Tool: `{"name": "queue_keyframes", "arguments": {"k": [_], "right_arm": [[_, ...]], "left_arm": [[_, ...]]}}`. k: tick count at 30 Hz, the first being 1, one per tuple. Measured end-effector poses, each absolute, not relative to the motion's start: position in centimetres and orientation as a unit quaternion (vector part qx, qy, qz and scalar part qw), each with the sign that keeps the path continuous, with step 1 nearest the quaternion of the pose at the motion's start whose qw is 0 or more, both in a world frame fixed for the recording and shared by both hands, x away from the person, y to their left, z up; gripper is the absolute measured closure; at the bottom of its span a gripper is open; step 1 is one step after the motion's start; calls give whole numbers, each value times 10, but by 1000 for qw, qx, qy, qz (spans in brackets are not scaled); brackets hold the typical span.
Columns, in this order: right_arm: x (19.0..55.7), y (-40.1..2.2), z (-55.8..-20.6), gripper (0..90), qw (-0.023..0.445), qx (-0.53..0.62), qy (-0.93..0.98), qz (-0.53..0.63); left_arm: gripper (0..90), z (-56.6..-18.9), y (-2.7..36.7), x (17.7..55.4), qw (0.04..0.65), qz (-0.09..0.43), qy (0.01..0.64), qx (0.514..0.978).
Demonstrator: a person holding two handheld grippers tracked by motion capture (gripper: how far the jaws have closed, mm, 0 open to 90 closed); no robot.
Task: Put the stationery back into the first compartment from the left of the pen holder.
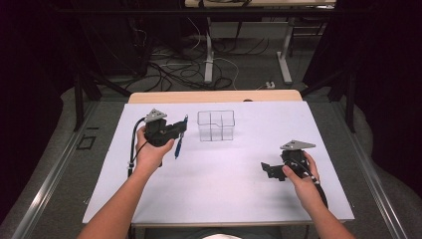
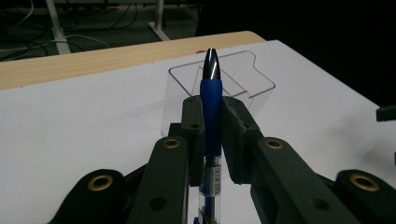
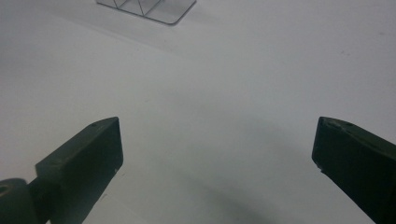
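A blue pen (image 2: 211, 98) with a dark metal tip is clamped between the jaws of my left gripper (image 2: 211, 122), tip pointing up and away. In the high view the pen (image 1: 179, 140) hangs in the left gripper (image 1: 180, 130) above the white table, just left of a clear plastic organizer box (image 1: 216, 125) with several compartments. The same box (image 2: 236, 79) stands right behind the pen tip in the left gripper view. My right gripper (image 1: 265, 169) rests low over the table at the right, jaws wide apart with nothing between them (image 3: 215, 154).
The white table top (image 1: 219, 174) has a wooden strip (image 1: 214, 96) along its far edge. Beyond it, table legs and cables (image 1: 194, 64) lie on the floor. A corner of the clear box (image 3: 149, 8) shows at the top of the right gripper view.
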State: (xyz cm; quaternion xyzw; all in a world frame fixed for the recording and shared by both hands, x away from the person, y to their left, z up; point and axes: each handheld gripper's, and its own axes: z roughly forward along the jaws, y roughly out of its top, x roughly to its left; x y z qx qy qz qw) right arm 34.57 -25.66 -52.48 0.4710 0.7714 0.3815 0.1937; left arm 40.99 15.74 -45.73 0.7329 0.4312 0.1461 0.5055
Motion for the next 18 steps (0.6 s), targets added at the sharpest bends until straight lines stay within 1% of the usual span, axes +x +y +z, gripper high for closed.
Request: {"name": "queue_keyframes", "arguments": {"k": [18], "right_arm": [[345,-257,-525,16,191,471,771,383]], "left_arm": [[805,-444,150,430,559,139,477,664]]}}
